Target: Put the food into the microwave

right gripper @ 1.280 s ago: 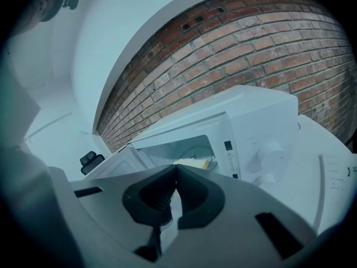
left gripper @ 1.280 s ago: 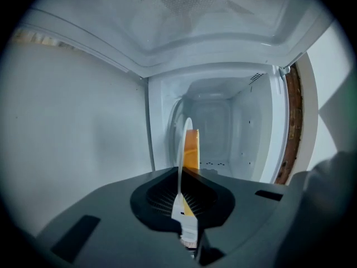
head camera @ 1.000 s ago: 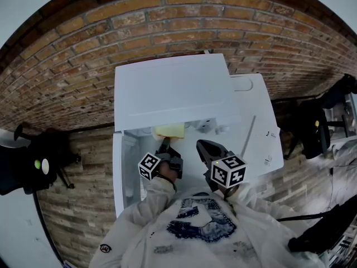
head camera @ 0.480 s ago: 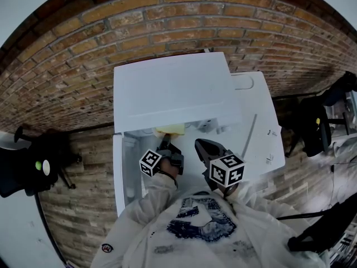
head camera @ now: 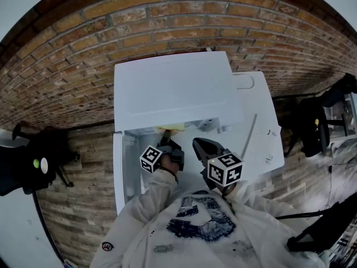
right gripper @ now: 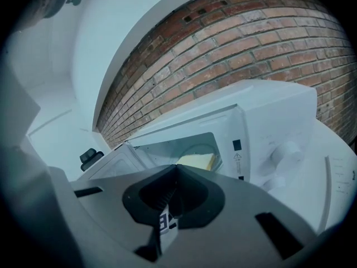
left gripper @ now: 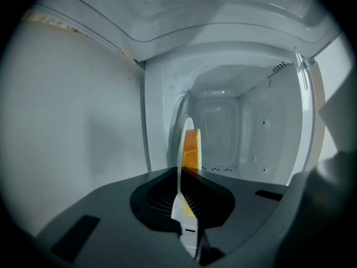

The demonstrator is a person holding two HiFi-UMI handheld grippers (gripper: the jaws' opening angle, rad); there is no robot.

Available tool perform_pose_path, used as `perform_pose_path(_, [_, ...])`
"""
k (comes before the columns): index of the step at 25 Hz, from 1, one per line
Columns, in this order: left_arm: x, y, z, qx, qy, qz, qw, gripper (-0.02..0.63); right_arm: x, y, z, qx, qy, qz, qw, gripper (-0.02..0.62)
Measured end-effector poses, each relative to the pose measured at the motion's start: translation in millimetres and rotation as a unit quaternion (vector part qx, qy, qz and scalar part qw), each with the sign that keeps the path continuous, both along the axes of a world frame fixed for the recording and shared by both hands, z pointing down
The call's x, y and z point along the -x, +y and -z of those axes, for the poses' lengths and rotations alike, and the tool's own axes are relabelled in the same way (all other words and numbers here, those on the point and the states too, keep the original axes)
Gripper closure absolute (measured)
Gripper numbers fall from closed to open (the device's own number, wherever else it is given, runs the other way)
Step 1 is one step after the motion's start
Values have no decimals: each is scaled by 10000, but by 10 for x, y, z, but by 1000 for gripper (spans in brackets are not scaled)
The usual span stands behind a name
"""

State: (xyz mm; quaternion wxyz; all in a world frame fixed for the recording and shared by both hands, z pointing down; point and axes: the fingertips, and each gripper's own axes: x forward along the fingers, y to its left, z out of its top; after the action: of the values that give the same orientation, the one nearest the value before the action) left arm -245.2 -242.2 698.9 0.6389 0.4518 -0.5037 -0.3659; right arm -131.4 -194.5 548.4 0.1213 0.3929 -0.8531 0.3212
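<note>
White door (left gripper: 72,127) is standing swung open on your far left. Its flat face is running close beside the line you are taking, so that side is giving you little spare room.

Next along, your left tongs (left gripper: 182,207) are clamping the rim of a thin white plate (left gripper: 185,133). The plate is carrying the yellow food (left gripper: 192,149) into the mouth of the microwave (head camera: 173,88). Judging by the head view, the load is just crossing the front edge under the top lip and is not yet resting on anything. The job is looking about halfway done. What is remaining is pushing the plate deeper, lowering it onto the floor of the cavity (left gripper: 228,133) and letting go.

Inside, the chamber is showing bare, with open room ahead and to the right of the plate. The roof edge above is the one to be watching.

Further right, your right tongs (right gripper: 169,202) are hanging outside the opening with their jaws pressed together on nothing. They are sitting well clear of the plate, with the white desk (head camera: 262,135) spreading out to their right.
</note>
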Motion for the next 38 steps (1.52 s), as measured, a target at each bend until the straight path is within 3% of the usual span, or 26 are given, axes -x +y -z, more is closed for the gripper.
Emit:
perform_pose_path(10, [-72,-21,-5,-63,225,-142,9996,586,-11,12,13,12,20,-6,10000,581])
perform_pose_path(15, [-108,15,-42,-35,281,-226,9993,523,-43,7,13,17,7,-38,10000,581])
perform_pose_path(18, [-144,48,-15,-94,319,-291,9990,518,-63,2,14,25,-3,-62,10000,581])
perform_pose_path(33, [-344,218,148,-253,398,-636,9969,523,-106,15,-8,61,-90,-124,9999,581])
perform_pose_path(38, [-382,229,155,-254,383,-692,9965,573,-115,18,-9,62,-105,-136,9998,581])
